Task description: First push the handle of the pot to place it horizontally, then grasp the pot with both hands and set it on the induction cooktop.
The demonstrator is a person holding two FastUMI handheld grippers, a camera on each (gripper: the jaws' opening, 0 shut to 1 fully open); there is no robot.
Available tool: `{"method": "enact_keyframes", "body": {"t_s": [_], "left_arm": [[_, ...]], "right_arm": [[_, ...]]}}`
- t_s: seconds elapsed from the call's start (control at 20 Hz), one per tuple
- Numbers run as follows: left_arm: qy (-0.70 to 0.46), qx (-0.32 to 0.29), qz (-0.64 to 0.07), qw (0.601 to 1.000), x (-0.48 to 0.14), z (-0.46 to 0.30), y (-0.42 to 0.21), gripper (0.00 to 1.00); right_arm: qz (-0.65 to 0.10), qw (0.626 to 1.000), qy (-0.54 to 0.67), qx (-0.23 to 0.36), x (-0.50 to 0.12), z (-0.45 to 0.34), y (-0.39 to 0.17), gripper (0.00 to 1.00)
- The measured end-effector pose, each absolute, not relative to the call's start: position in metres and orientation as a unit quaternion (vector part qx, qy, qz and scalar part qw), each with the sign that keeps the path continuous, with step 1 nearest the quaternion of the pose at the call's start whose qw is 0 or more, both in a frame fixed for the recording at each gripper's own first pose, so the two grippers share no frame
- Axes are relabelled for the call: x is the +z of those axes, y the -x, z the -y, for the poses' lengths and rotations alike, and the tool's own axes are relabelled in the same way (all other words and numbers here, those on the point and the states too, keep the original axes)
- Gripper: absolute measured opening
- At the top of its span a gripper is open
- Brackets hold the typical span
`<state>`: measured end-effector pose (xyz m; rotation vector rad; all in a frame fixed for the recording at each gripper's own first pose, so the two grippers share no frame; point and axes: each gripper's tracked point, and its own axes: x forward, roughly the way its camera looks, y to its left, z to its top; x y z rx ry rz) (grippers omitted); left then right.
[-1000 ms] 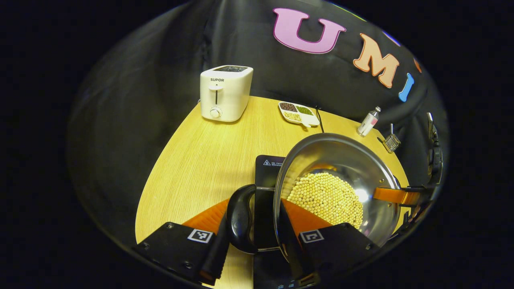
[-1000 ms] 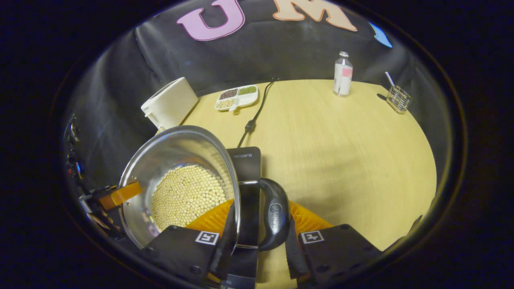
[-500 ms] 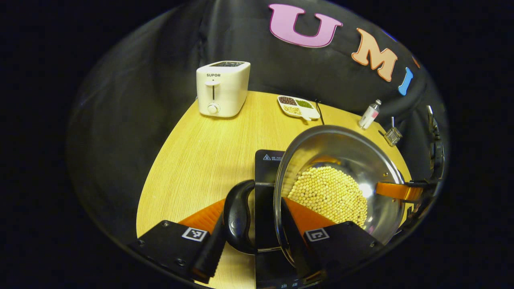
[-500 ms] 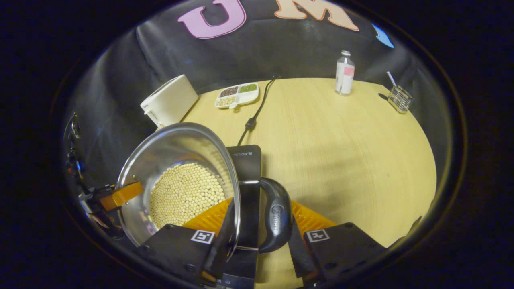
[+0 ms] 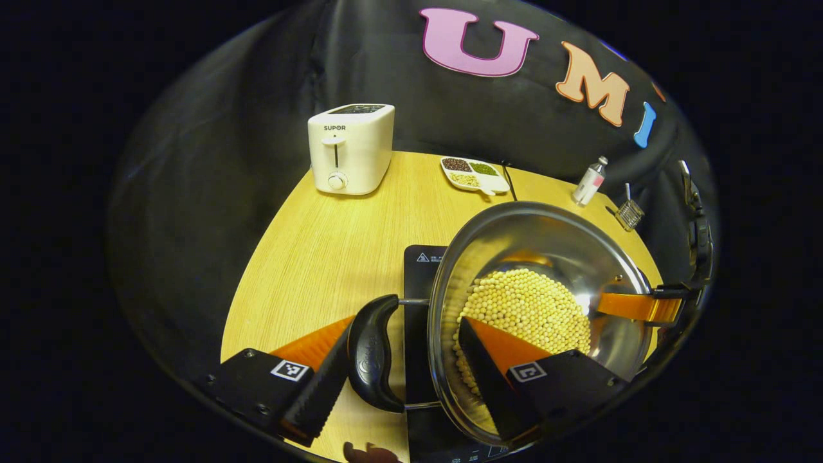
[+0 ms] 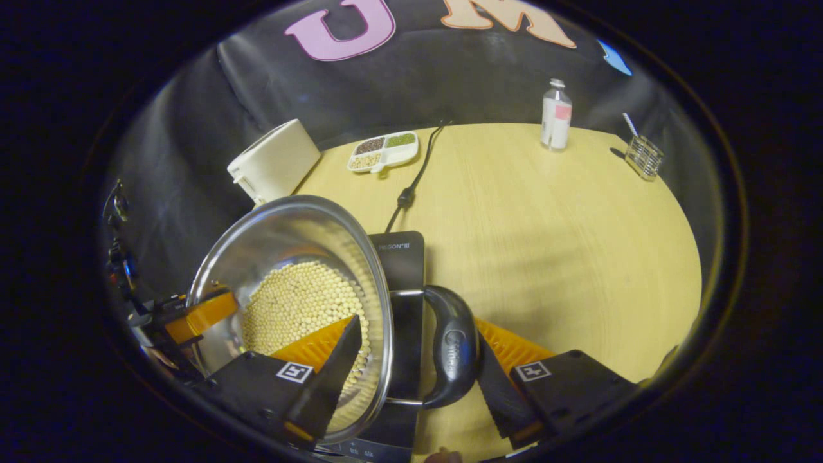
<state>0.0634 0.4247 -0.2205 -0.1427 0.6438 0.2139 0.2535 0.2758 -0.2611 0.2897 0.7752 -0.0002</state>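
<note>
opposed close views sharing pot (image 5: 546, 257)

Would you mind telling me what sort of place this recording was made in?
It looks like a staged kitchen worktop in a recording booth: a wooden table holds a toaster, an induction cooktop and a steel pot of beans, with black cloth hung behind.

A round wooden table (image 6: 546, 244) with a pale, straight grain stands in a booth walled by black cloth (image 6: 450, 83) that hangs in soft folds. In the right gripper view the cloth rises behind the table's far edge from 10 o'clock to 2 o'clock. In the left gripper view the table (image 5: 321, 244) looks a warmer yellow, and the cloth (image 5: 212, 161) falls into deep shadow at 9 o'clock. Light from above casts soft shadows across the tabletop.
</note>
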Motion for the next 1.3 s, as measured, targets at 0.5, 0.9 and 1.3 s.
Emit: {"method": "enact_keyframes", "body": {"t_s": [0.5,0.9,1.3], "left_arm": [[0.023,0.107,-0.286,0.952,-0.199,-0.431,-0.073,0.97],[-0.016,0.114,-0.229,0.967,-0.16,-0.436,-0.085,0.98],[-0.075,0.135,-0.124,0.98,-0.083,-0.433,-0.081,0.97]], "right_arm": [[-0.35,0.924,-0.154,0.0,-0.244,-0.275,-0.261,0.95],[-0.302,0.945,-0.129,0.0,-0.208,-0.268,-0.27,0.94],[-0.242,0.965,-0.103,0.022,-0.155,-0.266,-0.267,0.94]]}}
